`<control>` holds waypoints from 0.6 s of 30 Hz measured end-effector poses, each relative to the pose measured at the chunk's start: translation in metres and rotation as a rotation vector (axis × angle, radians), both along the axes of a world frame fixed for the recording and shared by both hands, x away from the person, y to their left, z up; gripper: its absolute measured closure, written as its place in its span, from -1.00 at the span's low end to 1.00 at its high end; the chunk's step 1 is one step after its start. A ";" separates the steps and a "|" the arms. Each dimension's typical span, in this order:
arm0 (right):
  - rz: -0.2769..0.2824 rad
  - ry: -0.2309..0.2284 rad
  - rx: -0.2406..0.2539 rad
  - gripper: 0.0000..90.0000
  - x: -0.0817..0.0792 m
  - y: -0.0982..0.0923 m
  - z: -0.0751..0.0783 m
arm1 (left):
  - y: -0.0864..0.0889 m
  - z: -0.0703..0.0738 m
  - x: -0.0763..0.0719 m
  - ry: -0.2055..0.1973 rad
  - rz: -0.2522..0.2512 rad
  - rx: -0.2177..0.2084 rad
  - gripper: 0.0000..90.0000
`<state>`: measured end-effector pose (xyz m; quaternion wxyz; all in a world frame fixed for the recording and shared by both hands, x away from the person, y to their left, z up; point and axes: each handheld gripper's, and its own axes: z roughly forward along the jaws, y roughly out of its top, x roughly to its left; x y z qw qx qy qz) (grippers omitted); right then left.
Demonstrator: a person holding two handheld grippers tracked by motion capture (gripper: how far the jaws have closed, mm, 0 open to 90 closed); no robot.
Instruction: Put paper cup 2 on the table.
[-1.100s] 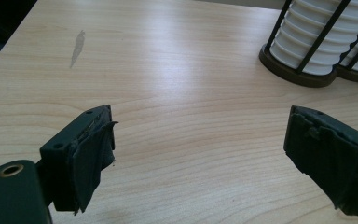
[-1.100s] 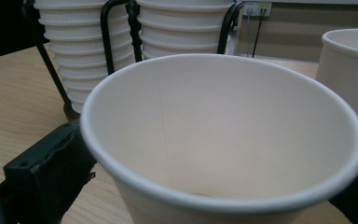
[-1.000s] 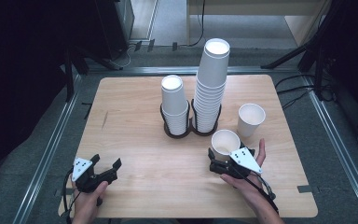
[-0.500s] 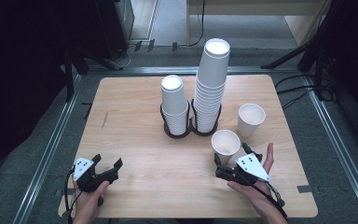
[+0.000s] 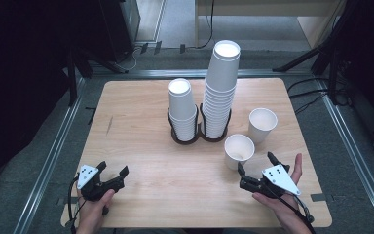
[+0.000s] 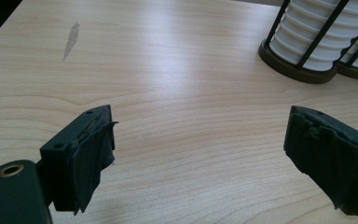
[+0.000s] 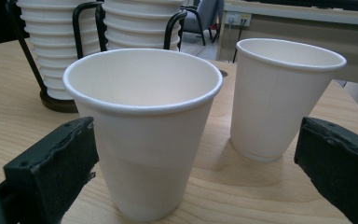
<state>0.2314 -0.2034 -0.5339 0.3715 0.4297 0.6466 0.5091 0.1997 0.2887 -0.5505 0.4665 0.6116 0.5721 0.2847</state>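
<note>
A pale wooden surface (image 5: 141,146) carries two cup stacks in a black holder (image 5: 198,136). The near paper cup (image 5: 238,150) stands upright just ahead of the right gripper (image 5: 255,165), whose fingers gape wide, apart from it. The left gripper (image 5: 113,171) rests open-fingered and empty.

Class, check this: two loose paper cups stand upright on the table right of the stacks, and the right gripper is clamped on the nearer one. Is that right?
Not quite. The right gripper is not clamped: in the right gripper view its jaws stand open, clear of the nearer cup. The other cup is upright too, both right of the stacks.
</note>
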 end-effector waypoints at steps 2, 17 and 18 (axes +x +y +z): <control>0.006 -0.009 -0.006 -1.00 -0.002 -0.003 0.000 | 0.000 0.000 0.000 0.000 -0.001 0.001 -0.80; -0.111 -0.007 -0.022 -1.00 -0.002 -0.045 -0.003 | 0.000 0.000 0.000 0.000 -0.004 0.004 -0.80; -0.120 -0.008 -0.027 -1.00 -0.002 -0.047 -0.003 | -0.001 0.000 0.000 0.000 -0.004 0.006 -0.80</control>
